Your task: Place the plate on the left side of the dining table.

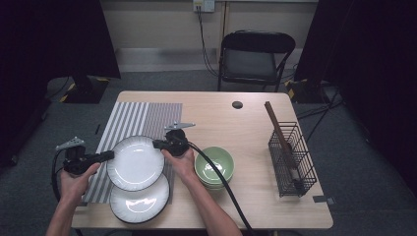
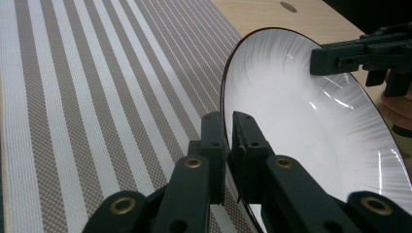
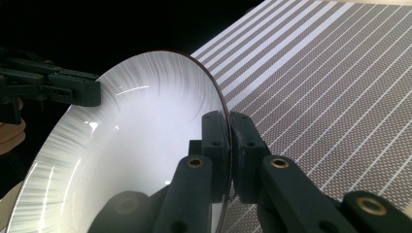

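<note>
Both grippers clamp the upper plate (image 1: 135,162): the left gripper (image 1: 109,155) on its left rim, the right gripper (image 1: 158,144) opposite. It sits above a second plate (image 1: 140,203) and the striped mat (image 1: 140,118). The green bowls (image 1: 215,167) stand close right; the wire basket (image 1: 292,160) stands well apart.

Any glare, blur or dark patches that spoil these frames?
High view: sharp, evenly lit table, dark room corners, ceiling-light reflections on the lower plate. Left gripper view: glare streaks on the held plate, nearest jaws soft. Right gripper view: black background beyond the plate, striped mat crisp.
</note>
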